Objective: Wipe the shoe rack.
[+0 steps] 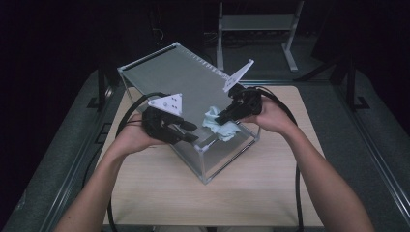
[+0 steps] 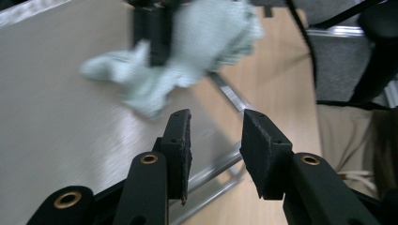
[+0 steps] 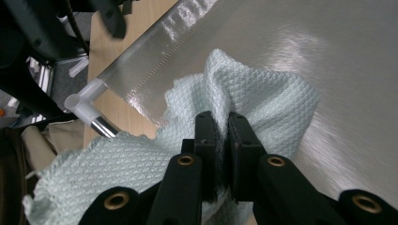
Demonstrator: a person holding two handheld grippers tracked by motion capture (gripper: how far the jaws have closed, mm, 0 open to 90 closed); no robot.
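Jaws of the right gripper [image 3: 221, 126] are clenched on a bunched pale green cloth [image 3: 263, 101], the waffle-weave fabric pinched in the narrow slit between the pads and spilling out on both sides. Cloth and gripper rest against the tilted upper panel of a clear box [image 1: 193, 82], near its lower right edge. The left gripper [image 2: 217, 140] has its jaws released, standing partly apart with nothing between them; they point at the box's metal-edged corner, just short of the cloth (which is blurred in the left gripper view, so whether it touches the panel all along I cannot say).

Counted: one cloth, one box, two grippers, two hands.

The box sits skewed on the wooden surface [image 1: 270, 193], one corner towards the person. Bare wood lies open in front and to the right; the box's far corner nearly reaches the surface's back edge.
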